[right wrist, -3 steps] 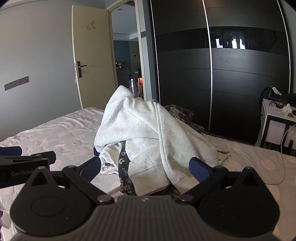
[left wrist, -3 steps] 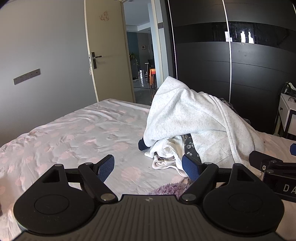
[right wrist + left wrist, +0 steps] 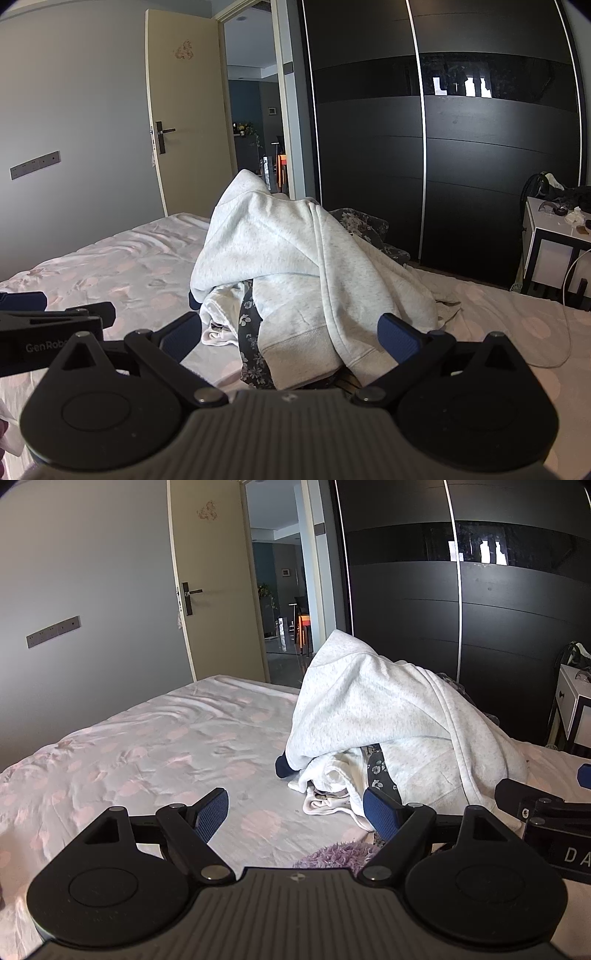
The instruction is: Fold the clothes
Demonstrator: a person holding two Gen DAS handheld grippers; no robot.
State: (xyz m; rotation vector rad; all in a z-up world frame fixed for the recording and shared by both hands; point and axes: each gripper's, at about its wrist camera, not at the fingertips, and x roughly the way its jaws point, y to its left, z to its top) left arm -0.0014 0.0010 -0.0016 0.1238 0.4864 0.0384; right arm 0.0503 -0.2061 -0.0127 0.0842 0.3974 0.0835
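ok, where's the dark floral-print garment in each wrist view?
Left wrist: the dark floral-print garment shows centre-right, a narrow strip under the light grey fleece sweatshirt.
Right wrist: lower centre, left of the sweatshirt's ribbed hem; more behind the pile.
Shared landmark: the cream open door.

The right gripper (image 3: 290, 334) hangs low over the bed (image 3: 122, 269), its blue-padded fingers (image 3: 397, 338) spread wide with nothing between them. Just beyond them a pile of clothes sits on the pink-spotted sheet: a light grey hoodie (image 3: 295, 254) draped over the top, a dark floral garment (image 3: 251, 347) showing beneath its near hem, and a cream garment (image 3: 219, 317) bunched at the left. At the near left edge the left gripper (image 3: 55, 317) juts into view. A black sliding wardrobe (image 3: 443, 129) fills the far right, a cream door (image 3: 184, 110) stands open far left, and a white nightstand (image 3: 554, 251) sits right of the bed.
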